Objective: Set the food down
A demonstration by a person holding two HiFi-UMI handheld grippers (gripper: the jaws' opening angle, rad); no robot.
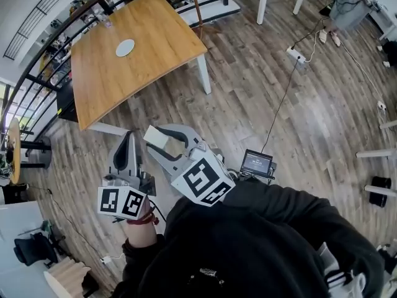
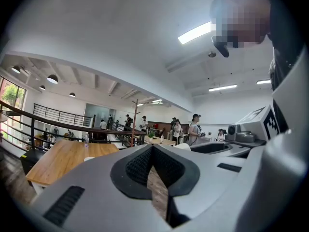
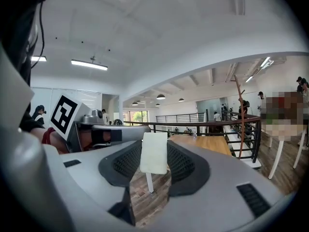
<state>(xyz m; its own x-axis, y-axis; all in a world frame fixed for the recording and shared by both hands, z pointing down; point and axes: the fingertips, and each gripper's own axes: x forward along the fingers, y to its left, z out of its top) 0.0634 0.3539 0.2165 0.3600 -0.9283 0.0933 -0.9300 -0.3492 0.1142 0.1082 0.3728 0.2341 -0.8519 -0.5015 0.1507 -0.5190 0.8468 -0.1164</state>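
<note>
The food is a white ice-pop-shaped block [image 3: 154, 152] on a thin stick, also seen as a pale block [image 1: 156, 135] in the head view. My right gripper [image 1: 164, 140] is shut on it, the pads pressing its two sides, held in the air above the wood floor. My left gripper [image 1: 127, 149] hangs just to its left with its fingertips meeting and nothing between them; in its own view the left gripper [image 2: 152, 149] shows only floor behind the pads. Ahead stands a wooden table [image 1: 149, 23] with a small white plate [image 1: 124, 47] on it.
A black railing [image 1: 37, 61] runs along the table's far side. A power strip and cable [image 1: 296, 54] lie on the floor to the right, and a small screen device [image 1: 256, 163] sits close by. Several people stand in the background [image 2: 195, 127].
</note>
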